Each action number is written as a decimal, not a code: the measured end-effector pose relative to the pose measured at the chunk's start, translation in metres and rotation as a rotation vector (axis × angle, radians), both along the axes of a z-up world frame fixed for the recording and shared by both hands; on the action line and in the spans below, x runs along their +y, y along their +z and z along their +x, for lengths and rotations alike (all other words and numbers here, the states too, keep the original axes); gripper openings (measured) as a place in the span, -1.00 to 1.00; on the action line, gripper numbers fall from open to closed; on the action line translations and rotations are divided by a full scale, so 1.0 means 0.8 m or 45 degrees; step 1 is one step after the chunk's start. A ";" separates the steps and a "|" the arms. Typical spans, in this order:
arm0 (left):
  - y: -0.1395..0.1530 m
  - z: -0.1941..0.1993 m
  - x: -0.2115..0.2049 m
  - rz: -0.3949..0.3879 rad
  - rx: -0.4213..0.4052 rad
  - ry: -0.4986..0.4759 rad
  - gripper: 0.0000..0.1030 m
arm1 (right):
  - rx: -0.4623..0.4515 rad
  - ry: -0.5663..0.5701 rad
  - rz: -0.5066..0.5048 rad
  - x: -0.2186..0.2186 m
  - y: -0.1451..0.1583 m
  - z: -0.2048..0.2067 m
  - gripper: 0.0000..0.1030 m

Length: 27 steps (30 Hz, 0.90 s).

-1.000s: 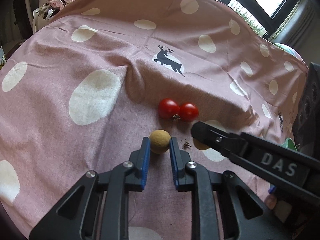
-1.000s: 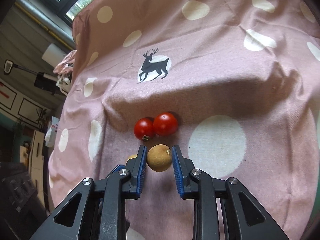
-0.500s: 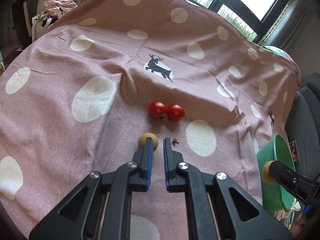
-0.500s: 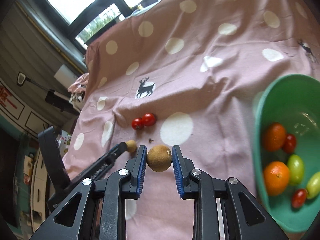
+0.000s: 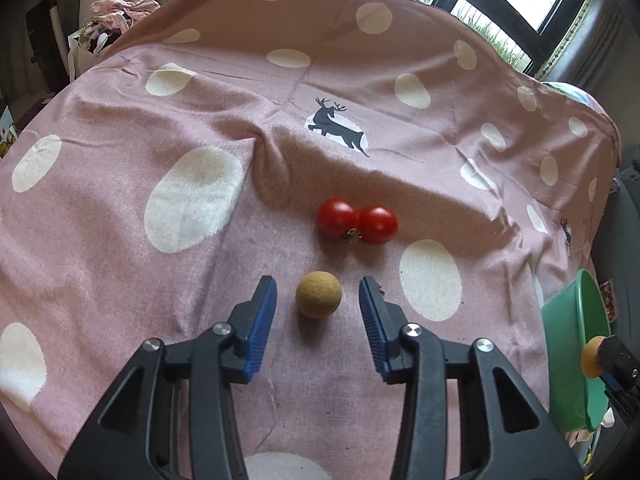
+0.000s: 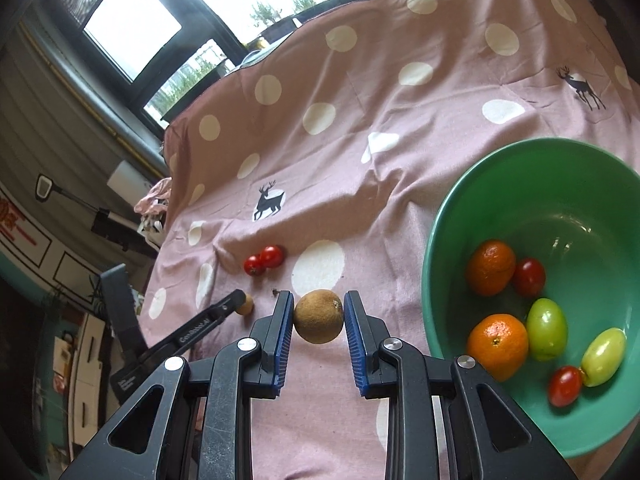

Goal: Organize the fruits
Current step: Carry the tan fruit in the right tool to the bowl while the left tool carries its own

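Observation:
My left gripper [image 5: 318, 294] is open, its blue pads either side of a small tan round fruit [image 5: 319, 294] lying on the pink dotted cloth [image 5: 192, 128]. Two red tomatoes [image 5: 357, 222] lie just beyond it, touching each other. My right gripper [image 6: 319, 316] is shut on a second tan round fruit [image 6: 319, 316], held above the cloth left of a green bowl [image 6: 448, 216]. The bowl holds two oranges [image 6: 497, 340], green tomatoes [image 6: 546, 329] and red tomatoes [image 6: 529, 277]. The bowl [image 5: 560, 320] and held fruit [image 5: 592, 358] also show at the left view's right edge.
The cloth is wrinkled, with a fold left of the tomatoes [image 6: 264, 260]. A deer print [image 5: 340, 130] lies beyond them. Windows [image 6: 132, 28] stand at the far side. Clutter and pink clothes [image 5: 120, 8] sit off the far left edge.
My left gripper has opened wide and now brackets the tan fruit. My right gripper has carried its fruit away from the tomatoes, to beside the green bowl.

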State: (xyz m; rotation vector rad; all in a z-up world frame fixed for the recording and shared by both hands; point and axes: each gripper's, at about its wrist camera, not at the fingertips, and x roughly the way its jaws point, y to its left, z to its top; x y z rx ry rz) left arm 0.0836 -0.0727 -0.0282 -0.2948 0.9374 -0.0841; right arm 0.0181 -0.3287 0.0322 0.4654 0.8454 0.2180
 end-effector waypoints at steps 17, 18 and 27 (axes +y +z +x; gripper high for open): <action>-0.003 -0.002 -0.006 0.019 0.062 -0.033 -0.54 | -0.012 0.017 0.002 0.003 0.004 -0.007 -0.46; 0.005 -0.007 -0.009 0.019 0.037 -0.044 -0.54 | -0.015 0.016 0.006 0.002 0.006 -0.008 -0.46; 0.087 -0.074 -0.058 0.054 -0.197 -0.153 -0.53 | -0.079 -0.056 0.053 -0.035 0.032 -0.023 -0.46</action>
